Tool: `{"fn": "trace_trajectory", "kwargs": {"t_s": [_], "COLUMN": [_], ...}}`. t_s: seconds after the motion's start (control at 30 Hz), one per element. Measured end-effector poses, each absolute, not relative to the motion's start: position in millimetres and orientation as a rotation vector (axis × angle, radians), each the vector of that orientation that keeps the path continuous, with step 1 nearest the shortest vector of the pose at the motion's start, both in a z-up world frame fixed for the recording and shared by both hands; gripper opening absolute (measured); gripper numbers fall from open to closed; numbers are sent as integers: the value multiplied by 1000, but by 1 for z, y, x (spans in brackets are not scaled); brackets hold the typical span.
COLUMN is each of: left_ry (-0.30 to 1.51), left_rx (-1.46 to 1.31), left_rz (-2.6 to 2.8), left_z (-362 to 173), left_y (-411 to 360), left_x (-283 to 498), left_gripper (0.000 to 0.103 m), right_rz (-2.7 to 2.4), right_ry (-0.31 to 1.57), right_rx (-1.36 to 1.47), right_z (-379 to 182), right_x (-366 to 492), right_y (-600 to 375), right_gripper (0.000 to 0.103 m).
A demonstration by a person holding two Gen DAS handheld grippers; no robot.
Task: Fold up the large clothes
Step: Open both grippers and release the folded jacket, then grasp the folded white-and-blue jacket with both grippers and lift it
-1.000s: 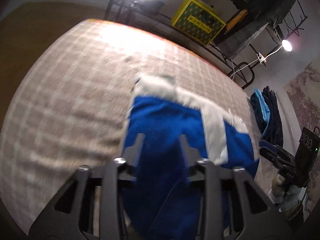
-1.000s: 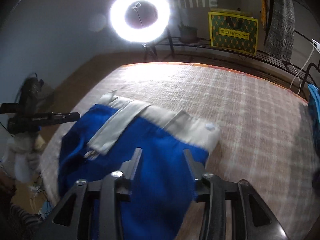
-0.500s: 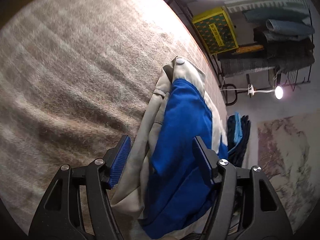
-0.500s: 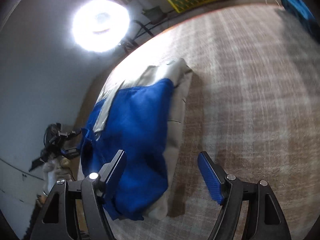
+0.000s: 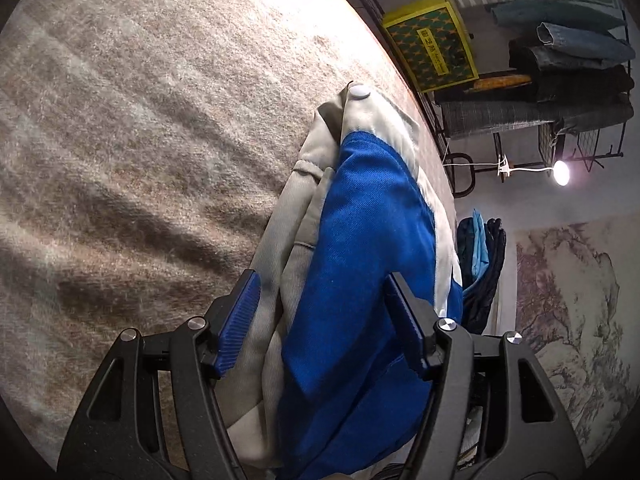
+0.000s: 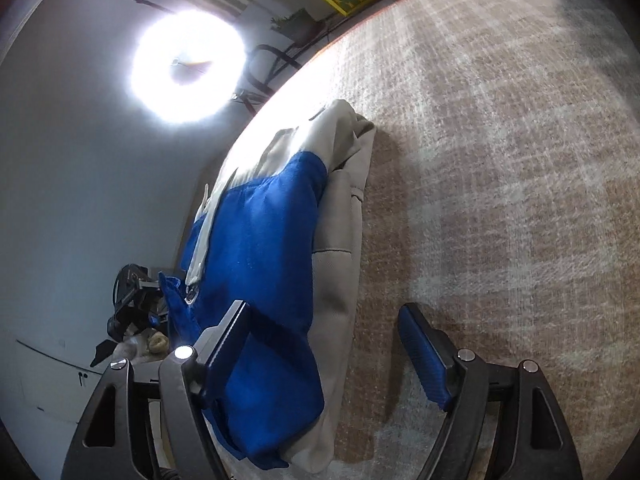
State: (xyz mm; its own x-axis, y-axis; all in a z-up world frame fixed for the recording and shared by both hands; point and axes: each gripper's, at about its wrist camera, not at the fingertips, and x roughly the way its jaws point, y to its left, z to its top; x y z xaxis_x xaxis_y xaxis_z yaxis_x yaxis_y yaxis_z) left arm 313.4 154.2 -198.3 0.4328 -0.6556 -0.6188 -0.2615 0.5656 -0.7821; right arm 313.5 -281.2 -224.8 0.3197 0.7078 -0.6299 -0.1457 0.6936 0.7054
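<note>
Holding: we've got both tools spread wide right now, nothing pinched in either one.
Left tool [image 5: 320, 320]: jaws apart with the garment [image 5: 360, 248] lying in the gap between them. From this view we can't tell if the pads actually touch the cloth.
Right tool [image 6: 324, 344]: also open, straddling the garment's beige edge, so one pad sits over the blue and the other over bare blanket [image 6: 500, 160].
Why like this: our guess is we're lined up on opposite sides of the bundle so the next pinch can catch a folded edge from each side and keep it square.
Where it is: lying on the plaid blanket near its edge, a long narrow stack running away from both cameras.
How it looks: bright blue twill panel on top, beige layers underneath sticking out along one side, a white snap button [image 5: 359, 91] at the far end, and a pale strap [image 6: 204, 236] trailing on the other side.
Handling: looks thick and floppy, so the layers could slide.
</note>
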Motion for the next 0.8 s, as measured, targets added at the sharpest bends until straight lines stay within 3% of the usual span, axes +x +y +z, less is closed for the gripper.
{"fn": "trace_trajectory", "kwargs": {"t_s": [0.27, 0.37, 0.8], "left_ry": [1123, 1118, 1090], "left_rx": [-1015, -1044, -1014], "left_rz": [-317, -342, -342], "left_z": [-203, -205, -202], "left_y": [159, 157, 140], "left_x": [318, 319, 328], "left_gripper": [65, 65, 63], "right_rz": [646, 730, 745], "right_ry": [1141, 1165, 1146], "right_rx": [599, 651, 629], "right_z": [-228, -234, -235], "right_x": [319, 328, 331], "right_y": [-292, -286, -254], "right_gripper": [74, 58, 58]}}
